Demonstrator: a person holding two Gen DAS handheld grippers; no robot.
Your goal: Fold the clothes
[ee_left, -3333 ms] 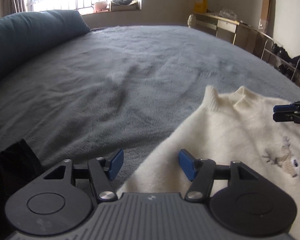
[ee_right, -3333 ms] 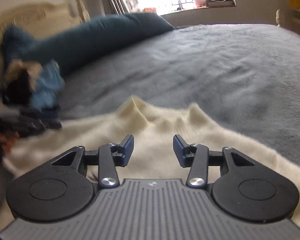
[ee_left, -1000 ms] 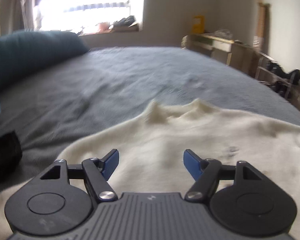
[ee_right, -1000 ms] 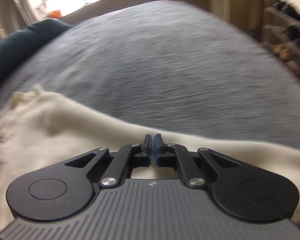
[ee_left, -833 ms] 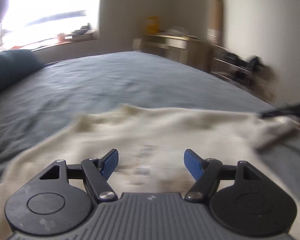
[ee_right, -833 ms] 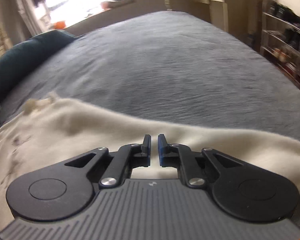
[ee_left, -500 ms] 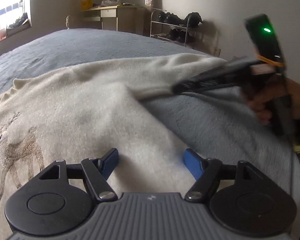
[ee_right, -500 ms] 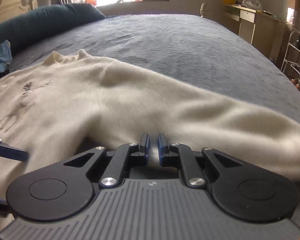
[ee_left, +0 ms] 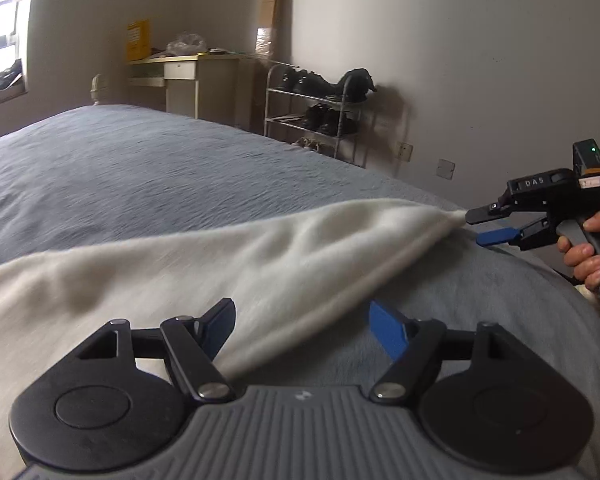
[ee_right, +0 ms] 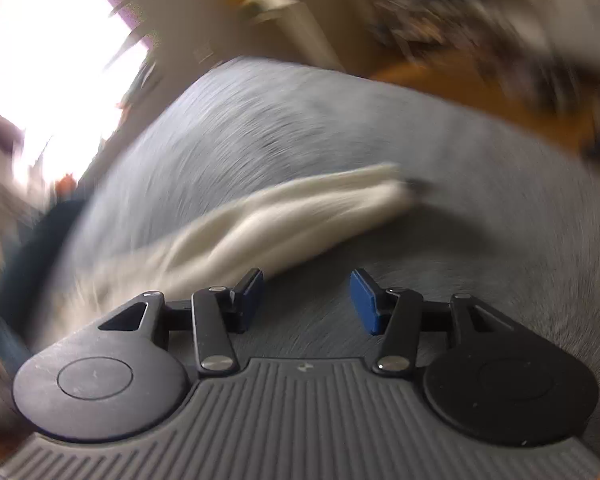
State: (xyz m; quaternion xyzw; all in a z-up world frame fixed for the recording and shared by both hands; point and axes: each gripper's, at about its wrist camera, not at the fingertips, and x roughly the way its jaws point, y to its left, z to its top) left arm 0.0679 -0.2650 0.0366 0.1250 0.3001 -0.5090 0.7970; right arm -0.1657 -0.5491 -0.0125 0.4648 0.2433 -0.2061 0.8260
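Observation:
A cream sweater (ee_left: 148,280) lies on the grey-blue bed (ee_left: 140,168), its sleeve (ee_left: 340,240) stretched out to a point at the right. My left gripper (ee_left: 304,326) hovers open over the sleeve's lower edge, with nothing between its blue pads. At the sleeve's tip my right gripper (ee_left: 476,226) is open; the cuff sits just beside its upper finger. The right wrist view is heavily blurred: there the right gripper (ee_right: 308,300) stands open and empty, and the sleeve (ee_right: 284,224) lies on the bed ahead and to the left, apart from the fingers.
A person's hand (ee_left: 584,256) holds the right gripper at the bed's right edge. Behind the bed stand a metal shoe rack (ee_left: 316,108) and a pale desk (ee_left: 188,80) against the wall. A dark blue pillow (ee_right: 40,248) shows as a blur at left.
The right gripper, shut on the sleeve half a second ago, has opened and let the cuff go. It is swinging fast. The left gripper has turned right along the sleeve, still open.

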